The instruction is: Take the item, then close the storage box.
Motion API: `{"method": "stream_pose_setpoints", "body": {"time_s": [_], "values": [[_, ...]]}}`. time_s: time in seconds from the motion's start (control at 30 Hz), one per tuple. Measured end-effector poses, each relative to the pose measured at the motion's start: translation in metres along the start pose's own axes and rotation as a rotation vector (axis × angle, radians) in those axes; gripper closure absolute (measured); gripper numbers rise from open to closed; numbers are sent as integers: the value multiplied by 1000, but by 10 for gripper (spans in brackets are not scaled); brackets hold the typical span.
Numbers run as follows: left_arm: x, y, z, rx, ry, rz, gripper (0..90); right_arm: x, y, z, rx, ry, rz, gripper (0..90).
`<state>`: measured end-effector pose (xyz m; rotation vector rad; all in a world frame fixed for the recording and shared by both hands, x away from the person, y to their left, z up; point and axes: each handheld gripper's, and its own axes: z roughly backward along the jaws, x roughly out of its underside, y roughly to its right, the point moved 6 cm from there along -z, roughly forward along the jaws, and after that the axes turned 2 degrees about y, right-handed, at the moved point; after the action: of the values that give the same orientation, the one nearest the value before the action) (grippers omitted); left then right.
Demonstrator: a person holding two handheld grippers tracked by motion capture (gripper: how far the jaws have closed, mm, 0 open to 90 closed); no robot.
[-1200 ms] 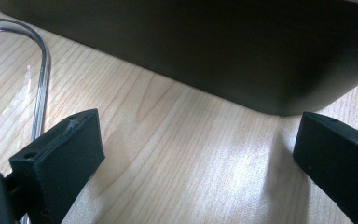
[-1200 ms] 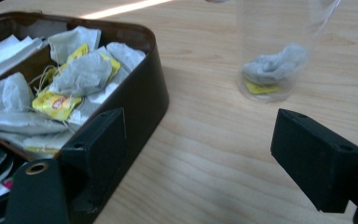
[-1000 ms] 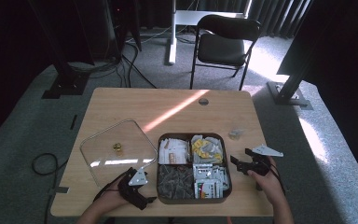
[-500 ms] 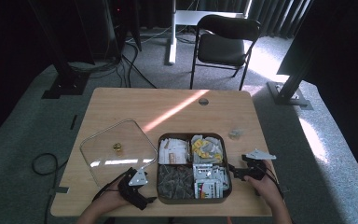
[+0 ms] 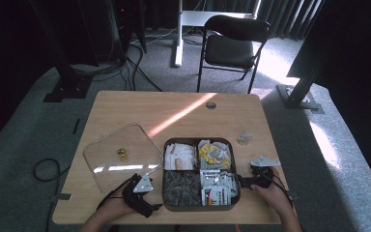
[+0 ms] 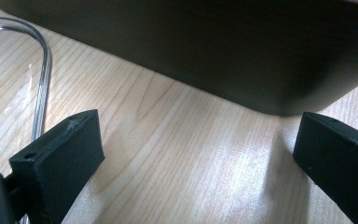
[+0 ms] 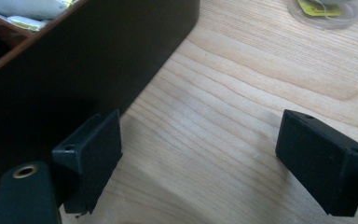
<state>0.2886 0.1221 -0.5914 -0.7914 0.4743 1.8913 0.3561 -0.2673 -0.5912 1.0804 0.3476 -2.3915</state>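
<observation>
A dark four-compartment box sits at the table's front middle, with packets and sachets in its compartments. My left gripper lies at the box's front left corner, open; in the left gripper view its jaws stand wide apart on bare wood, facing the dark box wall. My right gripper is at the box's right side, open. In the right gripper view its left jaw rests next to the box wall, with nothing between the jaws.
A clear square lid with a gold knob lies flat left of the box; its rim shows beside my left jaw. A small clear cup holding a yellow tag stands right of the box. The wooden table is bare at the back.
My right gripper has moved left and down, up against the box's right side. The left gripper has barely shifted.
</observation>
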Motion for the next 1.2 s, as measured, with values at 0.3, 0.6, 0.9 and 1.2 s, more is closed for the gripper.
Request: {"method": "stream_pose_setpoints", "body": {"time_s": [0.3,0.6,0.9,1.2], "values": [[0,0,0,-1,0,2,14,0,-1,-2,12,-12,19,115],[2,2,3,-1,-17,0,16,0,-1,-2,12,-12,19,115],[1,0,9,-20,-24,9,18,0,-1,-2,12,-12,19,115],[0,-11,18,-69,8,59,19,0,-1,-2,12,-12,18,115]]}}
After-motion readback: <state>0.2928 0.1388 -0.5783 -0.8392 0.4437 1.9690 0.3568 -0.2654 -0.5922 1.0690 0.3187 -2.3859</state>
